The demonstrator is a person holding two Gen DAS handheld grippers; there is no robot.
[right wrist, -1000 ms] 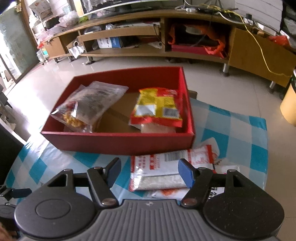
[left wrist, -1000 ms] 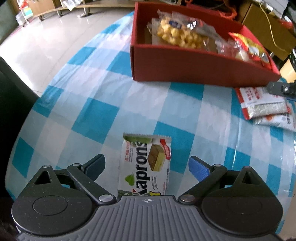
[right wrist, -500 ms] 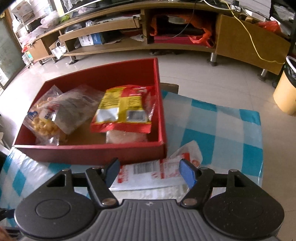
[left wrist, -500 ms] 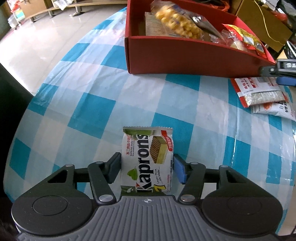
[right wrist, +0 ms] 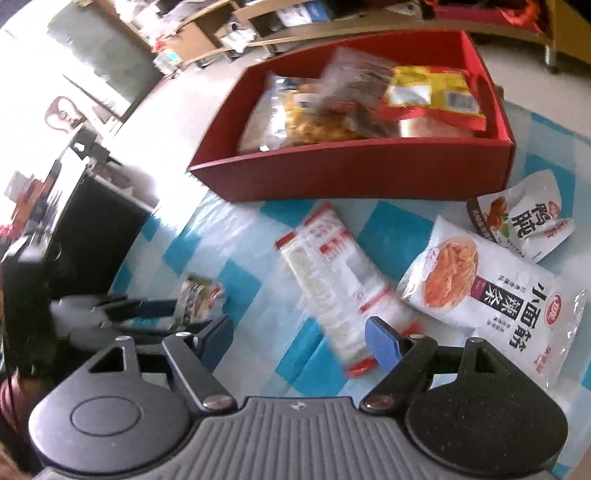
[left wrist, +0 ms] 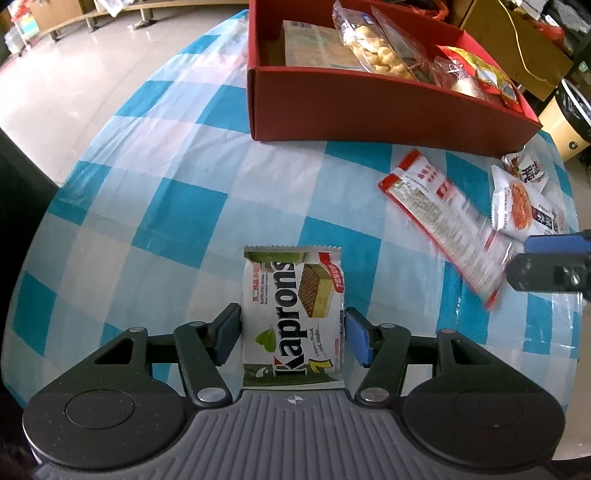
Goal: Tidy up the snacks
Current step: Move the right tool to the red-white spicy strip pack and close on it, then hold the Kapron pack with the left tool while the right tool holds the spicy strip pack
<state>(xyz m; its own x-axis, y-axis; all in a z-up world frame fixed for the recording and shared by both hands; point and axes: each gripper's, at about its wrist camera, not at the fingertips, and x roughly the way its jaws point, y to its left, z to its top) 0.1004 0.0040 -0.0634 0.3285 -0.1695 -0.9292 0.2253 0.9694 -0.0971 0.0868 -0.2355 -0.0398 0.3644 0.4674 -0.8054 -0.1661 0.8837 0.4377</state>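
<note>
Left tongs (left wrist: 293, 338) clench the glossy wafer packet (left wrist: 293, 314); right tongs (right wrist: 301, 339), widening, straddle the crinkly pouch (right wrist: 338, 284) unclamped

Left gripper (left wrist: 293, 334) clamped on green-and-white Kaprons wafer packet (left wrist: 293, 314) on blue-and-white checked tablecloth (left wrist: 147, 206). Beyond: red cardboard box (left wrist: 369, 110) holding clear snack bags. At right, long red-and-white packet (left wrist: 443, 221) (blurred), touching right gripper's blue-padded fingers (left wrist: 546, 245).

Home living room: low wooden TV bench (right wrist: 236, 22) with open shelves along the wall, tiled floor (left wrist: 74, 74), table under blue-checked cloth (left wrist: 155, 206)
</note>
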